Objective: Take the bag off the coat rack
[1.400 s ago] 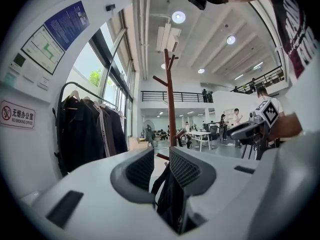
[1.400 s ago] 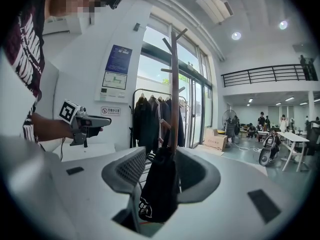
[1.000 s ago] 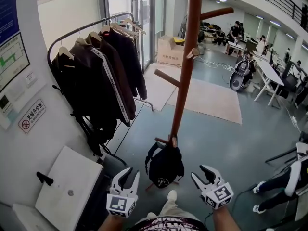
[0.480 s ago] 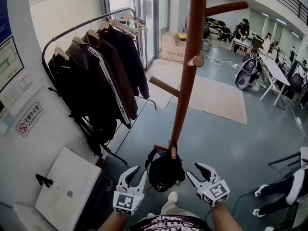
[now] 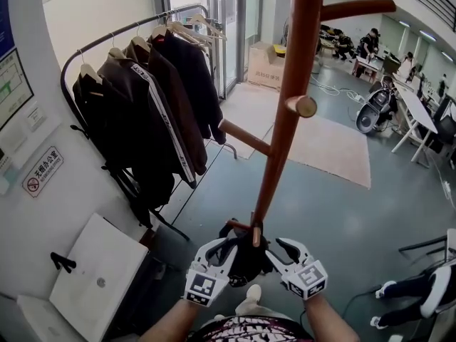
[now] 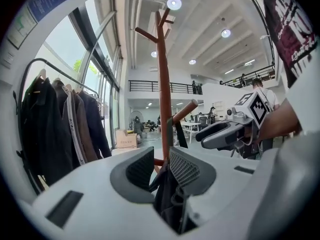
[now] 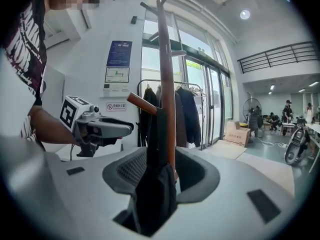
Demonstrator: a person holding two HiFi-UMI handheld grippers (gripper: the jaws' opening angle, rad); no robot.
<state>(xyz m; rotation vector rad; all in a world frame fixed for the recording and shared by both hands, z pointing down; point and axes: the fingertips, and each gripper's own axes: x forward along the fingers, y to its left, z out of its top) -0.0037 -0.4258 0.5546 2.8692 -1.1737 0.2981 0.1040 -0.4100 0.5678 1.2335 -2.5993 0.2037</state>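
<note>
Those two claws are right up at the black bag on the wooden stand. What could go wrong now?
1. The bag hangs by its strap on a low peg; pulling sideways rather than lifting might tip the coat rack.
2. The right gripper has just been closing its jaws, not yet on the bag between them; the coat rack close behind might get caught too.

No-smoking sign [image 5: 43, 171] on wall [image 5: 28, 216]

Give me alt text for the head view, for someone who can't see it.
From above, a person's left gripper and right gripper, both open, reach for a black bag hanging low on a brown wooden coat rack; the right jaws have just been closing, the bag between them. Dark jackets hang to the left.
</note>
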